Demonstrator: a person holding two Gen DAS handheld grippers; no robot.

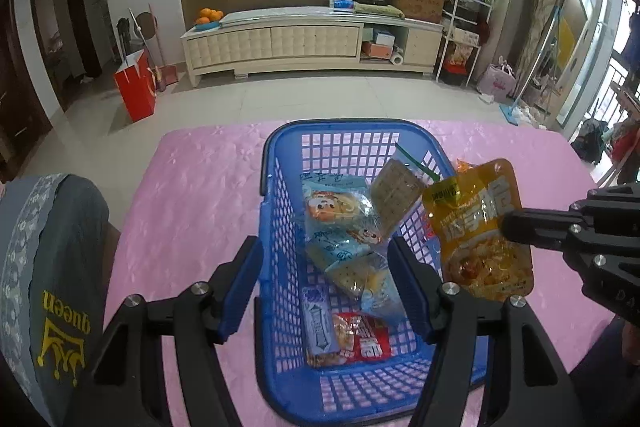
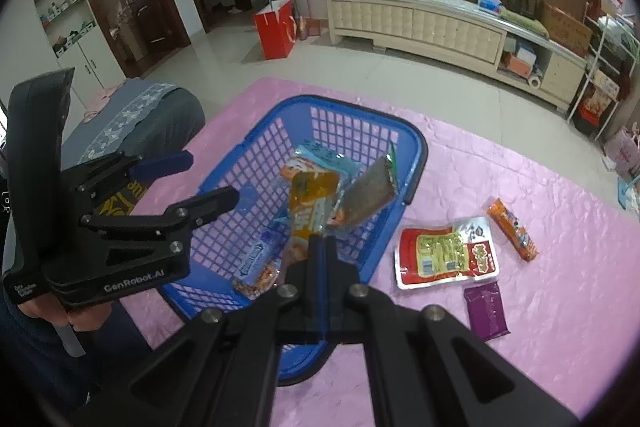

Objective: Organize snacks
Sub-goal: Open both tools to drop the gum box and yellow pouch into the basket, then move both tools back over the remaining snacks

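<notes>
A blue mesh basket point(image 1: 276, 163) point(image 2: 416, 151) stands on the pink table cover and holds several snack packs. My right gripper point(image 2: 320, 239) point(image 1: 506, 223) is shut on a yellow snack pouch point(image 1: 478, 223) point(image 2: 310, 205) and holds it above the basket's right rim. My left gripper point(image 1: 326, 267) point(image 2: 212, 183) is open and empty, its fingers astride the basket's near left wall. On the table right of the basket lie a red and white pack point(image 2: 446, 253), an orange bar point(image 2: 512, 229) and a purple pack point(image 2: 486, 311).
A grey cushion with yellow print point(image 1: 48, 267) sits at the table's left edge. Past the table's far edge are a tiled floor, a red paper bag point(image 1: 136, 89) and a long cream cabinet point(image 1: 312, 43).
</notes>
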